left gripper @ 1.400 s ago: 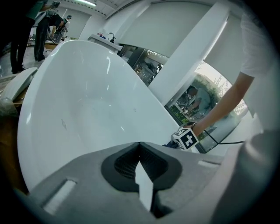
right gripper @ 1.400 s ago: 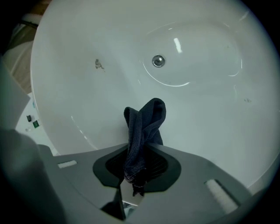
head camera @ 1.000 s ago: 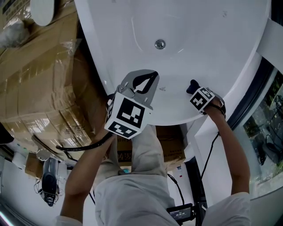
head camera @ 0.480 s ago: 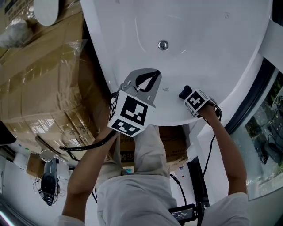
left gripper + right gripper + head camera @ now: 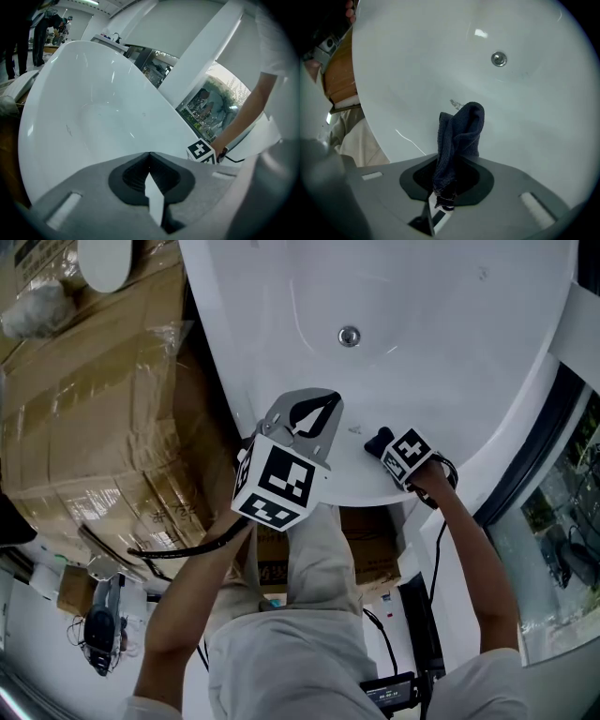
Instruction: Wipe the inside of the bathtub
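A white bathtub (image 5: 422, 324) fills the upper head view, its metal drain (image 5: 349, 335) on the floor; the same bathtub (image 5: 440, 56) and drain (image 5: 498, 58) show in the right gripper view. My right gripper (image 5: 379, 442) is shut on a dark blue cloth (image 5: 459, 131), whose free end rests against the tub's near inner wall. In the head view the cloth (image 5: 377, 441) is a dark tuft at the near wall. My left gripper (image 5: 309, 413) hovers over the tub's near rim, shut, with nothing in it. In the left gripper view the bathtub (image 5: 93, 112) lies ahead.
Plastic-wrapped cardboard boxes (image 5: 94, 418) stand against the tub's left side. A glass wall and white column (image 5: 553, 456) border the right. Cables trail near the person's legs (image 5: 319, 559). The right gripper's marker cube (image 5: 201, 152) shows in the left gripper view.
My right gripper has slid left along the tub's near wall with the cloth, closer to the left gripper. The left gripper has barely moved.
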Available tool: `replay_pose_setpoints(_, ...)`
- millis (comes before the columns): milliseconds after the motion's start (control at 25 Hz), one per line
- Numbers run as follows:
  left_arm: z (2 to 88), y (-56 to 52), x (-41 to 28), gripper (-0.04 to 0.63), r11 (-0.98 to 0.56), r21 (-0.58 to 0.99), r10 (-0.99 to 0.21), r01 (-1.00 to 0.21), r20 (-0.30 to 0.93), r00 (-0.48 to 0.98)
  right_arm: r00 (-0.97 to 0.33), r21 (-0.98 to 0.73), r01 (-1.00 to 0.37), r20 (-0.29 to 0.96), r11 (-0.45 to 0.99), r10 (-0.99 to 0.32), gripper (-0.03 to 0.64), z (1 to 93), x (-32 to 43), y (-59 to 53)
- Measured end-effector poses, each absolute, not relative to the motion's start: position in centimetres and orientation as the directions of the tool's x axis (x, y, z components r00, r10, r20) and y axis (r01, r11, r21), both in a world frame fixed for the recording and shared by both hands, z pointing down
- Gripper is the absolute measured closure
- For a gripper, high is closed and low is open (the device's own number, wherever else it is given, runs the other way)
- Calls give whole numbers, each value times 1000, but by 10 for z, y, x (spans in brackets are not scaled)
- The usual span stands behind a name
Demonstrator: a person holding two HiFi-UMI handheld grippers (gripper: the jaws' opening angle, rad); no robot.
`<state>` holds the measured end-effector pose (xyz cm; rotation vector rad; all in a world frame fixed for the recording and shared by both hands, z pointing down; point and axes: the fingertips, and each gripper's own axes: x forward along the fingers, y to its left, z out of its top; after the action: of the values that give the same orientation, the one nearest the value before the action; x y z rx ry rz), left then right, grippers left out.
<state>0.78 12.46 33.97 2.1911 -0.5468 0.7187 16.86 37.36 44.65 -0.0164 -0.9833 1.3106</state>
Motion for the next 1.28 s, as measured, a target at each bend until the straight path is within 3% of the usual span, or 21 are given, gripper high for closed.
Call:
replay_pose_setpoints(600, 346, 128, 11, 597, -630, 522, -139, -575, 653, 745, -396, -658, -751, 516, 55, 760, 549, 430, 65, 372)
replay_pose_setpoints(1280, 337, 135, 13, 597, -658, 495, -140, -568, 661, 737, -689, -737, -652, 477, -179, 546, 549, 411, -10, 340)
